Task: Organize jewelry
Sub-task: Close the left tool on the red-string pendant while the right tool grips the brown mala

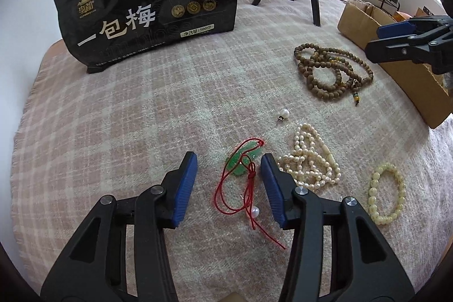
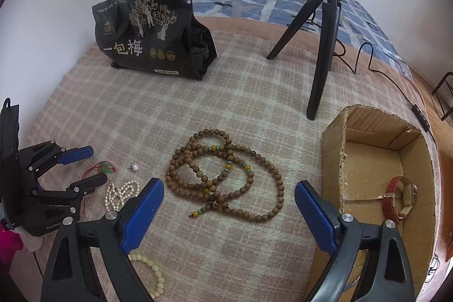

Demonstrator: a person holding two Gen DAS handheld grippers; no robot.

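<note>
The left gripper, jaws apart, is straddling the green pendant on the blanket, seemingly starting a pickup, needing to clamp, then carry toward the cardboard box.

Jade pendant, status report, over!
Left claw open around jade pendant, not gripping. Right claw open above wooden beads. Nothing blocking.

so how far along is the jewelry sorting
Done: only a watch lies in the cardboard box.
In hand: nothing gripped. The left gripper brackets the green pendant on red cord, pads not pressing; the right gripper hangs open over the wooden bead strand.
Left: those two, the pearl necklace, the pale bead bracelet and two loose pearls.
</note>
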